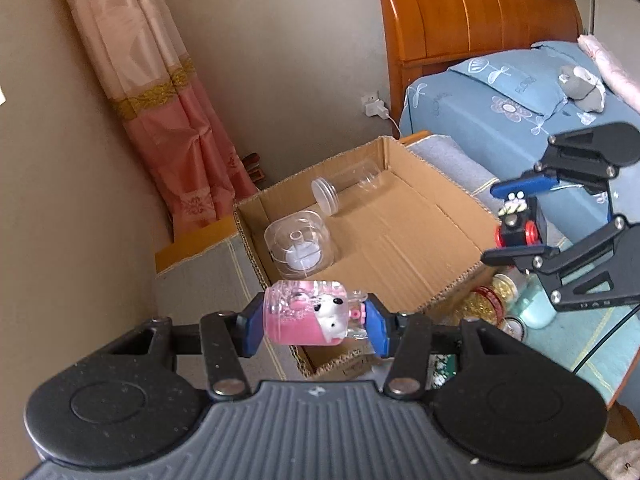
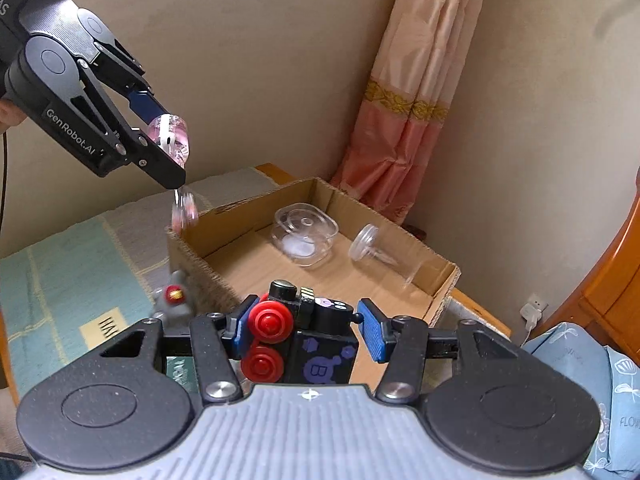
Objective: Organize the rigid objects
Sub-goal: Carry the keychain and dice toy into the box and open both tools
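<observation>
1. Where the two beige walls meet, a pink curtain with a gold band hangs down in the corner, and a white charger sits plugged into the wall beside a wooden headboard.
2. To the right lies a bed in blue flowered bedding, with a grey soft toy on the pillow.
3. On a bench covered by a pale checked cloth stands an open cardboard box, its flaps gone and its floor mostly bare.
4. Inside the box, toward the corner of the room, lie a clear squarish tub and, near it, a clear jar on its side with a white lid.
5. Outside the box's near wall, small things crowd the cloth: gold-lidded jars and a grey figure with a red and gold spot.
6. Left tongs are nearly closed, clamped end to end on a pink toy bottle with white animal figures inside; it hangs sideways just above the box's near edge.
7. Right tongs are likewise narrowed onto a black toy train with red wheels, one blue pad on the wheels; the far pad's contact I cannot quite tell.
8. That train hangs in the air by the box's rim, off the cloth.
</observation>
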`<state>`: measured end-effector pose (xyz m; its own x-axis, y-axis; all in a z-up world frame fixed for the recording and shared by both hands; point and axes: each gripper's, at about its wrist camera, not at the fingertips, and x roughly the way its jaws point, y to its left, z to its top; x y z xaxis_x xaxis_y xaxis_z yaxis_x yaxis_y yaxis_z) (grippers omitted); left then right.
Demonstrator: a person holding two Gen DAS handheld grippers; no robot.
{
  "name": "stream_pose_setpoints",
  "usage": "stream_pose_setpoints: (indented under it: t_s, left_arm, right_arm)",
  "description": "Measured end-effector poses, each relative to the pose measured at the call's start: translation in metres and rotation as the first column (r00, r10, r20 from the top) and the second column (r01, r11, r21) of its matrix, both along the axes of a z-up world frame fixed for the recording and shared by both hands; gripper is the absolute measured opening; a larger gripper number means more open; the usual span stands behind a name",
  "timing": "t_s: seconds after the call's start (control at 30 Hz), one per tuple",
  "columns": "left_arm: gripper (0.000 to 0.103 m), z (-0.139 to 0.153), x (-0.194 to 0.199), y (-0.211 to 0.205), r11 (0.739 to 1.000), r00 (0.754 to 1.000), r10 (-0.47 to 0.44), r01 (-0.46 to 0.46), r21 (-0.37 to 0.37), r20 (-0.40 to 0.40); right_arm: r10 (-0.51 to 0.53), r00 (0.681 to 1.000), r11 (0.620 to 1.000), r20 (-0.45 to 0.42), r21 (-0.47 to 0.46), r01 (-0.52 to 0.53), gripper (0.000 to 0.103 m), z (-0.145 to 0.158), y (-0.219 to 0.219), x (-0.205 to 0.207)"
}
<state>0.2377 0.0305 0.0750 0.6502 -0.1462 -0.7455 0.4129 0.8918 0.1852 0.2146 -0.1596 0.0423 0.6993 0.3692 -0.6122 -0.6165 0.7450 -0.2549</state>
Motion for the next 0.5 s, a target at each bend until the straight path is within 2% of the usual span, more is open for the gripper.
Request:
stream_pose_setpoints:
  t_s: [0.2, 0.23, 0.3, 0.37, 0.5]
  left_arm:
    - [0.05, -0.007, 0.015, -0.008, 1.0, 1.0, -0.016, 0.016, 0.006, -0.011]
    - [0.05, -0.008, 0.017, -0.009, 1.0, 1.0, -0.014, 0.014, 0.01, -0.011]
    - [0.05, -0.009, 0.02, -0.01, 1.0, 1.0, -0.01, 0.011, 0.017, -0.011]
    - [0.05, -0.009, 0.024, -0.01, 1.0, 1.0, -0.008, 0.008, 0.013, -0.014]
    - [0.05, -0.01, 0.029, -0.008, 1.0, 1.0, 0.0, 0.001, 0.011, -0.019]
  right_arm:
    - [-0.044, 0.999, 0.999, -0.004, -0.004, 0.044, 0.06, 0.003, -0.001, 0.025]
    - [-0.054, 0.999, 0.999, -0.003, 0.006, 0.054, 0.063, 0.004, -0.002, 0.028]
    - [-0.081, 0.997, 0.996, 0.005, 0.029, 0.08, 0.091, 0.007, -0.004, 0.031]
    - [-0.081, 0.997, 0.995, 0.017, 0.052, 0.08, 0.096, 0.01, -0.006, 0.029]
    - [-0.087, 0.996, 0.995, 0.019, 0.049, 0.086, 0.097, 0.009, -0.007, 0.025]
